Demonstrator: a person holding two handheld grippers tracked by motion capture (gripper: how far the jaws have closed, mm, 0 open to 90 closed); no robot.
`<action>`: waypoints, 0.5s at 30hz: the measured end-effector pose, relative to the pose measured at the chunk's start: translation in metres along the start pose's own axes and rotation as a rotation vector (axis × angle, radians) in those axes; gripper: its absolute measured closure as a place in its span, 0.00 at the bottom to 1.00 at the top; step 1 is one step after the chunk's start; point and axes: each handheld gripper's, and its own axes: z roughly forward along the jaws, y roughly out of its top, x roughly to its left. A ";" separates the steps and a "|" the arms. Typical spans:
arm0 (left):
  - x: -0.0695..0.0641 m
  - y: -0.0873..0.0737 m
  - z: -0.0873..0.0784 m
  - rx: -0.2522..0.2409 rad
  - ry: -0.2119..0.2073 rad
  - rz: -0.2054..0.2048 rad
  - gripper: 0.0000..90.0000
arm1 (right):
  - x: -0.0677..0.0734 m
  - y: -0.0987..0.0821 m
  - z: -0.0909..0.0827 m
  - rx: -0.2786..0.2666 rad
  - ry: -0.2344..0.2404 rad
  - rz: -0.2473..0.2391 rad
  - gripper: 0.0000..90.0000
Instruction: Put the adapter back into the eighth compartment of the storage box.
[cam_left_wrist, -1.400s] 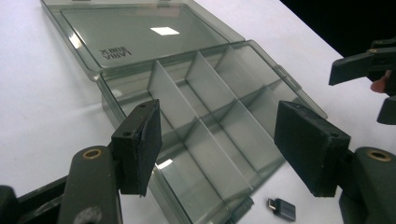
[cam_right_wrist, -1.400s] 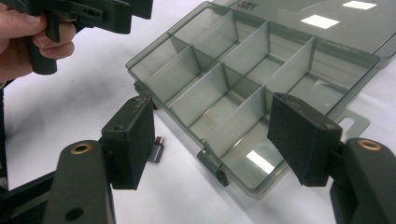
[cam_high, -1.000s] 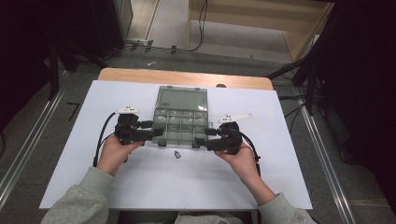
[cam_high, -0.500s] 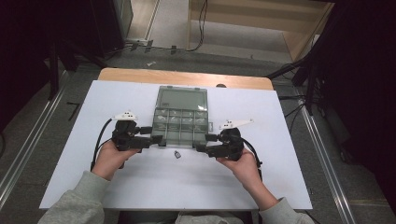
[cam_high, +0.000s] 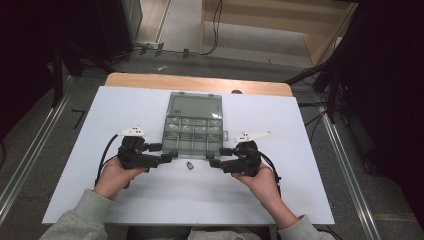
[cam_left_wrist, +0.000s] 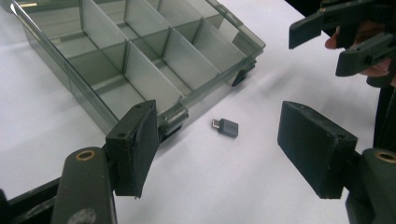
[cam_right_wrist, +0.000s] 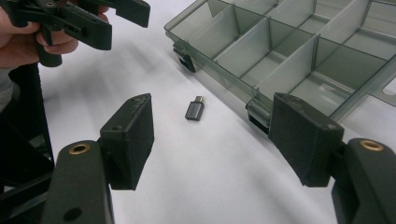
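A: What carries everything?

B: A white bench (cam_high: 300, 130), with a wooden edge showing at its far side.

A: And the biggest thing on it?

B: A smoky see-through compartment box (cam_high: 194, 131), lid swung open and lying flat on the far side. Its tray is split by dividers into small cells, and the ones I can see hold nothing. Two dark latches sit on its near wall.

A: Where are the person's tools?

B: The left hand-held gripper (cam_high: 166, 158) sits at the box's near left corner, the right hand-held gripper (cam_high: 216, 163) at the near right corner. Both point inward, toward each other, low over the bench.

A: Are they clenched?

B: No, both are released. In the left gripper view the jaws stand wide apart with nothing between the pads; the right gripper view shows the same.

A: Anything smaller?

B: A little dark grey adapter (cam_left_wrist: 226, 126) with a metal plug end lies flat on the bench, just in front of the box's near wall, between the two hand-held grippers and touching neither.
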 end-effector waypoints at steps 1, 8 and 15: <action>0.000 -0.001 -0.001 -0.001 -0.002 -0.005 0.33 | 0.000 0.000 0.000 0.001 -0.002 -0.007 0.32; -0.003 -0.010 -0.007 -0.003 -0.013 -0.003 0.32 | 0.002 0.000 0.003 0.006 0.000 -0.018 0.32; -0.005 -0.017 -0.012 0.000 -0.010 -0.005 0.30 | 0.003 0.000 0.007 0.020 0.006 -0.024 0.32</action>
